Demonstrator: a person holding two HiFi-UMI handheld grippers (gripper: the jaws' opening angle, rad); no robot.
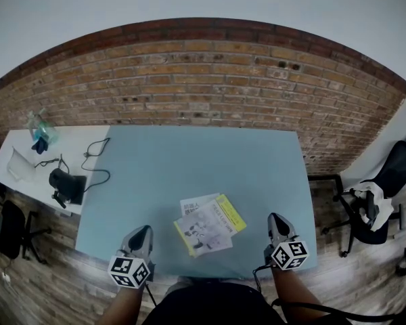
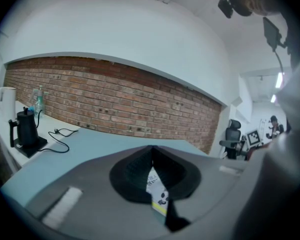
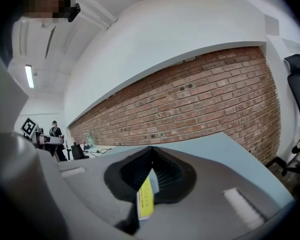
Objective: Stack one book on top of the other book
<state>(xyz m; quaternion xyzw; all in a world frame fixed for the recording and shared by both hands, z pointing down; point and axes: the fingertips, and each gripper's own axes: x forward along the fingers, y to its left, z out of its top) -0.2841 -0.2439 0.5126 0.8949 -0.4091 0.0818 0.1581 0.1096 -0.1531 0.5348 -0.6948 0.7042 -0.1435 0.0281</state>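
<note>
- Left gripper [image 1: 145,231], grey two-jaw tool with a black-and-white marker cube: it hovers over the near left edge of the table. Its jaws are closed tip to tip with nothing between them.
- Right gripper [image 1: 276,218], of the same build: it hovers over the near right edge. Its jaws are also closed and empty.
- Pale blue rectangular table [image 1: 189,161]: it carries the two books near its front edge, between the grippers and clear of both.
- Lower book with a yellow-and-white cover [image 1: 231,214]: it lies flat on the table top.
- Upper book with a pale grey-white illustrated cover [image 1: 204,230]: it rests on the lower book, turned slightly askew, so the yellow edge shows along its right side.
- White side table [image 1: 20,147]: it stands to the left of the blue table and bears a black kettle [image 1: 66,185] and a loose black cable [image 1: 95,156].
- Red brick wall [image 1: 203,80]: it runs behind both tables.
- Black office chair [image 1: 379,202]: it stands on the floor to the right, well apart from the table.
</note>
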